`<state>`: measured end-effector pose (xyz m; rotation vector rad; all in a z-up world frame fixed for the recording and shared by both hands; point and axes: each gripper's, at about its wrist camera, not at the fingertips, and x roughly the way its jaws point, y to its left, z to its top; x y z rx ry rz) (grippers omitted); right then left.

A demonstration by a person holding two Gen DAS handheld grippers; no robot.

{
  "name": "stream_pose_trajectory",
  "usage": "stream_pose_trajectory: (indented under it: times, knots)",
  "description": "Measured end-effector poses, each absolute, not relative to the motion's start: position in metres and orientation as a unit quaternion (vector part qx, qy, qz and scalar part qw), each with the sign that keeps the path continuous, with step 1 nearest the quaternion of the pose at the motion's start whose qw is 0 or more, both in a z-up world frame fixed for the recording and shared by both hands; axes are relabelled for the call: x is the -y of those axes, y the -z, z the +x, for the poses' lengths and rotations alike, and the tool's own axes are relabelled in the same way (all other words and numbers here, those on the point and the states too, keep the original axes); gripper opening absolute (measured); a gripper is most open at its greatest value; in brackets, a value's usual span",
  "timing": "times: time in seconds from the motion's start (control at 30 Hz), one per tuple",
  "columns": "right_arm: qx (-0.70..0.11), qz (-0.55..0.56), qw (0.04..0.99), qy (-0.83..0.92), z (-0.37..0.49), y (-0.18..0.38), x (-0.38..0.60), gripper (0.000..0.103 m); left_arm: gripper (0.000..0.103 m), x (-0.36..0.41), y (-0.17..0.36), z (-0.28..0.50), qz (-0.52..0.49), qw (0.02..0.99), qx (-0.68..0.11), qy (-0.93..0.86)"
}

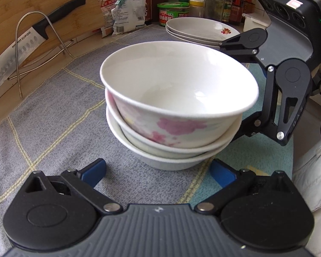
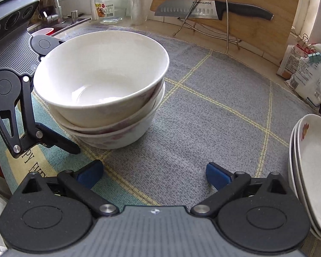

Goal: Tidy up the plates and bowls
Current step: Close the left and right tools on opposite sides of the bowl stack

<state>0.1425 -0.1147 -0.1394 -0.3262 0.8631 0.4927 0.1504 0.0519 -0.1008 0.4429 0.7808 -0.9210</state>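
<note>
Task looks near complete: three bowls (image 1: pixel 173 111) nested at frame centre on the surface (image 1: pixel 53 115), plates (image 1: pixel 201 31) stacked upper right, left tool (image 1: pixel 158 172) and right tool (image 2: pixel 154 174) both spread wide, holding nothing.

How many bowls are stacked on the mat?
3, nested in one stack: top bowl, tilted; middle bowl; bottom bowl on the mat. Any smaller bowl inside would be hidden.
</note>
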Motion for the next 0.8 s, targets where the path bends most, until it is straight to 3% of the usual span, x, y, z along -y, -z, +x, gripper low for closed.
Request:
stream_pose_trajectory:
  times: [0.63, 0.8]
  knots:
    - [-0.406, -0.244, 0.833, -0.286, 0.157, 0.126, 0.069, 0.103, 0.097, -0.056, 0.092, 0.178, 0.263, 0.734, -0.325, 0.535]
    - [-0.407, -0.234, 0.829, -0.305, 0.156, 0.124, 0.073, 0.095, 0.092, -0.053, 0.091, 0.178, 0.279, 0.721, -0.318, 0.549]
